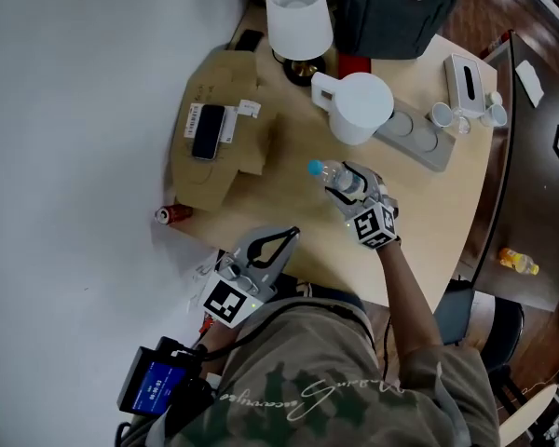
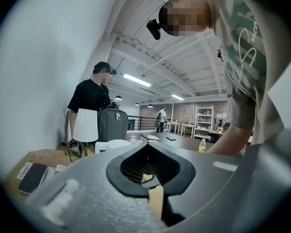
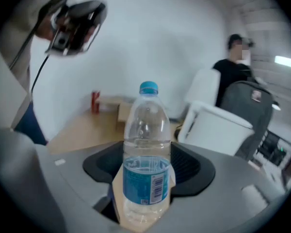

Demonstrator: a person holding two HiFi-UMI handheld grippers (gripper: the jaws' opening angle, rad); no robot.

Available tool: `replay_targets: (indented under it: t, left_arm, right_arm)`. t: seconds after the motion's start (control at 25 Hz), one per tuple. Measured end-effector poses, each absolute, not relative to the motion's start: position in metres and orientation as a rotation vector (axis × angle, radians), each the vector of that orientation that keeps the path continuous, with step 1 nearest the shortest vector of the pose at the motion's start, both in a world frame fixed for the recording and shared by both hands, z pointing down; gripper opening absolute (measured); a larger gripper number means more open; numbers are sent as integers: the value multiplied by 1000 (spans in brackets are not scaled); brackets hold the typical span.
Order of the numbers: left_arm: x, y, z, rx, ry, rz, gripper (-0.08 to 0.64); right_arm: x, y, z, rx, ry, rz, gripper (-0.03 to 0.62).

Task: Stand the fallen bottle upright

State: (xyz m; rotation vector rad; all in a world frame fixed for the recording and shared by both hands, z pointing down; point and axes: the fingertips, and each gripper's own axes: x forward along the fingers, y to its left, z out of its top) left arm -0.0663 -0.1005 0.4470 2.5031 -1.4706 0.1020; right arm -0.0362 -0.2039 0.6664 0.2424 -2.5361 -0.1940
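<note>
Clear plastic bottle (image 3: 146,125), likely light, thin-walled, slippery; my right gripper (image 3: 146,174) jaws clamp label band, stiffest spot. Left gripper (image 2: 148,152) jaws together, empty.

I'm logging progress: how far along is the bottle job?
Looks done: the bottle stands about upright, cap up. In hand: the right gripper has its jaws closed on the labelled part. Left: let go and back off. Whether the base already rests on the table I cannot tell. The left gripper is shut and empty.
</note>
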Motion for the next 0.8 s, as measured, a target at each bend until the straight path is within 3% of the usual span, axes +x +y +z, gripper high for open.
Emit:
replay_targets:
  t: [0.08,0.28,0.64,0.8]
  left_arm:
    - [-62,-100,451,2501,-1454,113,5]
    - [-36,-99,454,2516,-1387,113,5]
    - [-18,-103,440,2546,-1299,-69,5]
    - [-18,-104,432,2572,-1265,-112,5]
  right_arm:
    - [-25,-220,638,486,-2798,-13,302]
    - [11,-232,673,710,-2889,172,302]
    - [27,-203,684,636,-2835,93,311]
    - [33,-207,653,600,-2830,64,348]
